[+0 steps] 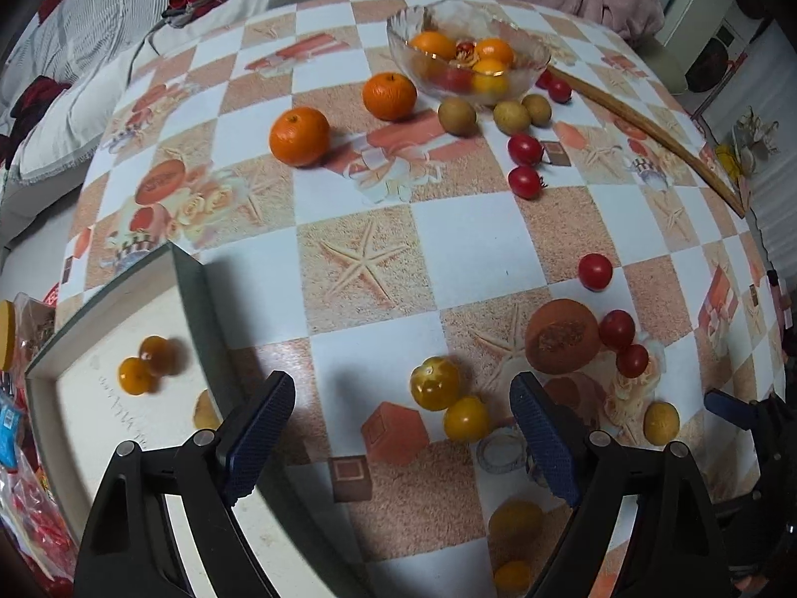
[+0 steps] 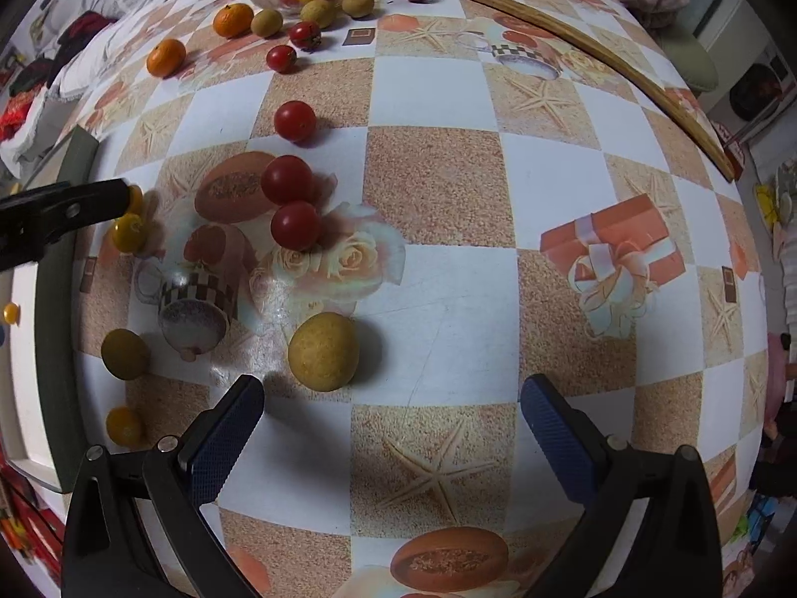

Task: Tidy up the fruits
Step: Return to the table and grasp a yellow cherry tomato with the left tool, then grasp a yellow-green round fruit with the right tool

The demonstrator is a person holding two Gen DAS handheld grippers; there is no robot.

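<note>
My left gripper (image 1: 401,433) is open and points down at the table. Two yellow tomatoes (image 1: 435,382) lie just ahead of it, between the lines of its fingers and untouched. At its left stands a white tray (image 1: 192,289) with a green rim, and two more yellow tomatoes (image 1: 149,364) lie in the tray. My right gripper (image 2: 391,441) is open too, with nothing between its fingers. A tan round fruit (image 2: 324,351) sits just beyond the right gripper's left finger. Red cherry tomatoes (image 2: 287,179) lie farther ahead. The left gripper's finger (image 2: 65,214) shows at the left edge of the right wrist view.
A glass bowl (image 1: 398,45) with oranges stands at the far side. Near it lie two loose oranges (image 1: 300,135), brown round fruits (image 1: 457,115) and more red tomatoes (image 1: 524,148). A wooden stick (image 2: 573,35) lies along the far right edge. Bedding surrounds the table.
</note>
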